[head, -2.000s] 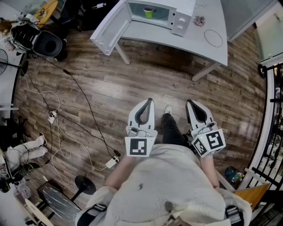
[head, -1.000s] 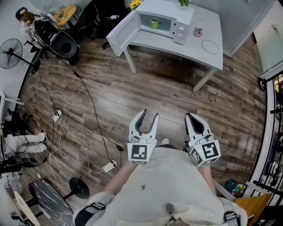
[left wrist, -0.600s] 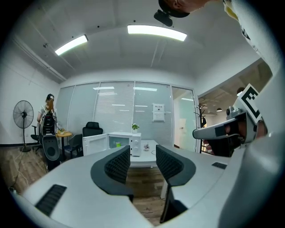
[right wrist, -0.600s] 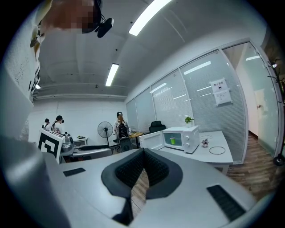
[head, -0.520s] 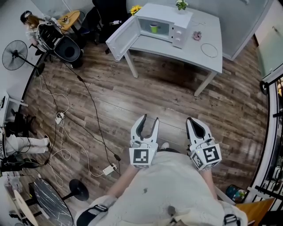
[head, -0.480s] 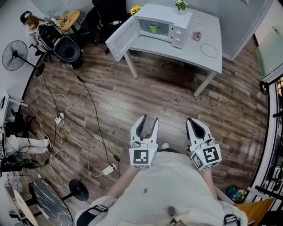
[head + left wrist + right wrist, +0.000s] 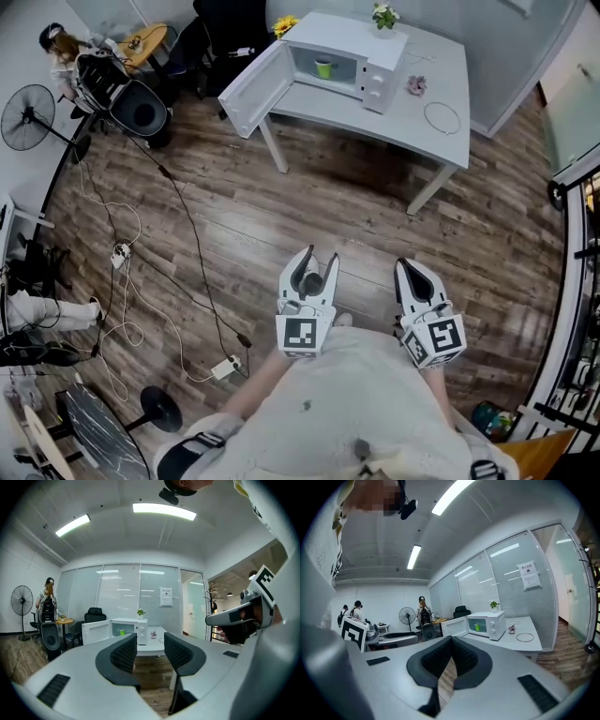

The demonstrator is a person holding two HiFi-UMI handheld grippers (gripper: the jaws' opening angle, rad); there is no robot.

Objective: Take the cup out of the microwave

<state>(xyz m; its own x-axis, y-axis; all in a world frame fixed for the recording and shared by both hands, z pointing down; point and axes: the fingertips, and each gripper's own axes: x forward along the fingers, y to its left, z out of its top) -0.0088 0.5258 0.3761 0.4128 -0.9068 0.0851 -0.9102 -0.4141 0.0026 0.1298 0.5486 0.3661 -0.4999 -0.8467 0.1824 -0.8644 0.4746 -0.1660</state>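
The left gripper [image 7: 319, 255] is held level in front of the person's torso. Its jaws stand partly apart with nothing between them, and its own view shows only bare wooden floor [image 7: 309, 202] through the gap. The right gripper [image 7: 406, 266] rides just beside it and tips slightly downward. Its jaws are brought together and pinch nothing. Both seem to be carried low and close to the body because the person stands well apart from the microwave [image 7: 349, 39], so this looks like the approach rather than the reach. The parted left jaws suggest that gripper is the one readied for the grasp, though that is only a guess. The microwave sits at one end of the white tabletop [image 7: 427, 145], and its door [image 7: 246, 86] is swung wide out past the tabletop's edge, so the cavity is exposed toward the person. The green cup [image 7: 323, 67] stands upright inside that cavity, near its middle, and nothing blocks the way to it. A small potted plant [image 7: 382, 13] rests on top of the microwave. On the tabletop beyond the microwave's control side lie a small pink object [image 7: 415, 85] and a loop of cable [image 7: 442, 117], both clear of the door's side, where the cup would come out.
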